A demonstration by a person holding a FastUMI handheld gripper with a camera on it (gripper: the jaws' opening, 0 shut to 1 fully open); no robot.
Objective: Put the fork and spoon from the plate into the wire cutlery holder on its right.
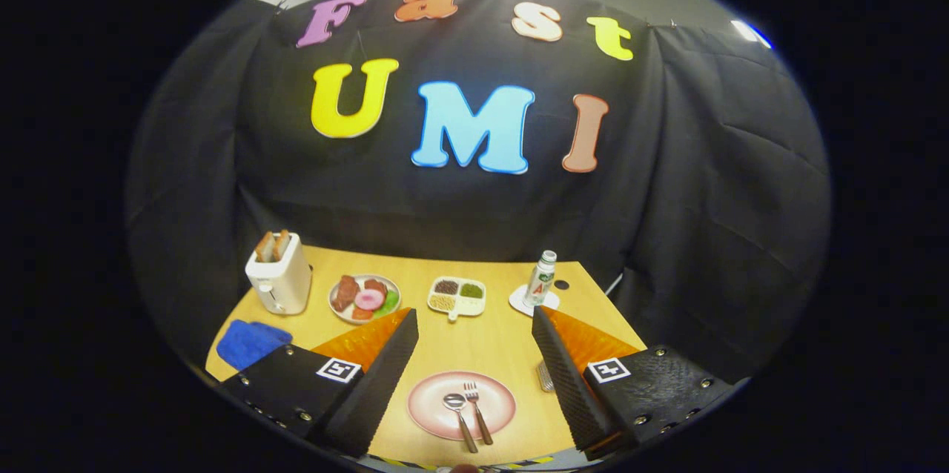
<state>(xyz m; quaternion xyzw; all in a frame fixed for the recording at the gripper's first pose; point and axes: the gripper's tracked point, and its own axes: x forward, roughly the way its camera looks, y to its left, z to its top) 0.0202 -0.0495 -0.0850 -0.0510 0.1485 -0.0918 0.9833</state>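
Lying side by side: fork [477,411], spoon [459,419]

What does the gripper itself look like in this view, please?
The gripper has two wedge-shaped fingers with black ribbed inner pads and orange outer faces. Each is mounted on a black textured block fastened with small silver screws, and each block carries a square black-and-white marker tag.

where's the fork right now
In the gripper view the fork lies on the pink plate, just right of the spoon, between the open gripper fingers, untouched.
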